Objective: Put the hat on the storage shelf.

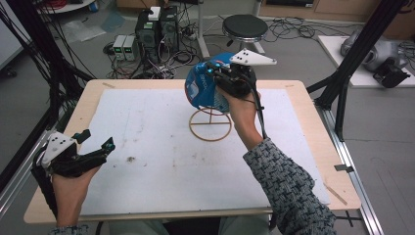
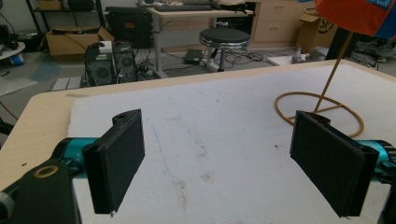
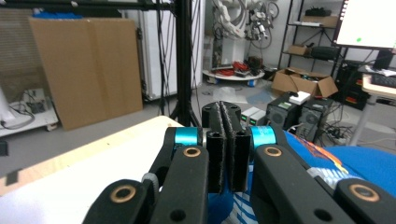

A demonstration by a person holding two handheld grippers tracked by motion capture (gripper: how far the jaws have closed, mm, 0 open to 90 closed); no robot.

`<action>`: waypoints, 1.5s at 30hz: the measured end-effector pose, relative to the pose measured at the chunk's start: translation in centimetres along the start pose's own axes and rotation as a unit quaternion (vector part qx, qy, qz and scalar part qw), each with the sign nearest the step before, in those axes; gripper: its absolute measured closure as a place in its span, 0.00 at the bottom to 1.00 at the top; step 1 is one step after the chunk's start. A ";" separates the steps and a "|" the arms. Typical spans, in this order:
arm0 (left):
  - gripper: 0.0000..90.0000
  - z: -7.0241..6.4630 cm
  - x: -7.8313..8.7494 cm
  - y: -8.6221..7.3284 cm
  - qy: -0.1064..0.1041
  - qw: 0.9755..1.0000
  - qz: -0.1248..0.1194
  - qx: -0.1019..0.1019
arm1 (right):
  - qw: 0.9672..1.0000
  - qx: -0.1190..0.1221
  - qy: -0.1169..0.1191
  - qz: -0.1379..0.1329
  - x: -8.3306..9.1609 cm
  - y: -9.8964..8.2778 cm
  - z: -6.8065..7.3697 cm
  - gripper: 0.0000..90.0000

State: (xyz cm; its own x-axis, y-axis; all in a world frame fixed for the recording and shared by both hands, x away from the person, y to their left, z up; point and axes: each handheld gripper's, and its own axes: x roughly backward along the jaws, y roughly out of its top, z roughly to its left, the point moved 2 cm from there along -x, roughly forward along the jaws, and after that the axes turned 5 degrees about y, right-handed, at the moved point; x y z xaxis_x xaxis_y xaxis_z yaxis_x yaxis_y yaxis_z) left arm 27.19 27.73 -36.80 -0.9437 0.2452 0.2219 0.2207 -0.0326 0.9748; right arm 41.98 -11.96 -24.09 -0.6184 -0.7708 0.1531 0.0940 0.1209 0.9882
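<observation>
I am pinching the blue cap [image 1: 200, 88] atop its wooden stand [image 1: 210, 125] with my right gripper [image 1: 220, 73]; my left gripper [image 1: 95, 142] is waiting with jaws apart, the cap not yet clear.

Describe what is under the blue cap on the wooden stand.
Under the blue fabric cap, a thin wooden rod drops to a wooden ring base on the white foam mat. The cap covers the stand's top, and the right claw hides part of the cap.

A light wooden table [image 1: 303, 98] spans the middle of the high view. A white mat [image 1: 161, 152] with small dark specks covers most of its top, leaving a bare wood border. A wooden ring-base stand [image 1: 210, 125] sits on the mat, right of centre.
</observation>
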 end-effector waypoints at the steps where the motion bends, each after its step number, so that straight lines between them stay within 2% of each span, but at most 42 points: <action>1: 0.20 0.0 0.0 0.0 -0.001 1.000 0.001 -0.001 | 1.000 0.000 -0.002 0.003 -0.1 -0.2 -0.1 0.98; 9: 0.20 -0.1 -0.1 0.0 -0.002 1.000 0.001 -0.001 | 1.000 0.005 -0.011 0.001 -0.3 -0.8 -0.4 0.97; 16: 0.20 0.1 0.1 0.0 0.001 1.000 -0.001 0.002 | 1.000 0.012 -0.010 0.001 -0.2 -1.0 -0.7 0.89; 30: 0.20 0.2 0.2 0.1 0.002 1.000 -0.002 0.003 | 1.000 0.013 -0.015 -0.002 -0.1 -1.2 -0.8 0.82; 36: 0.20 0.3 0.2 0.1 0.003 1.000 -0.003 0.004 | 1.000 0.012 -0.022 -0.010 0.7 -0.9 -1.2 0.75; 45: 0.20 0.3 0.3 0.0 0.005 1.000 -0.002 0.003 | 0.998 0.006 -0.048 -0.027 3.2 -0.5 -2.7 0.68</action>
State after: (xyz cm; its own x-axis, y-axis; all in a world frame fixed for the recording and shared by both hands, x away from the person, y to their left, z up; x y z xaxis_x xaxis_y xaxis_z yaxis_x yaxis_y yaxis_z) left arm 26.96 28.11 -36.78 -0.9471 0.2352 0.2183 0.2186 -0.0252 0.9755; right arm 42.08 -16.16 -24.05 -0.6945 -0.7129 0.0972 0.0492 0.0877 0.9949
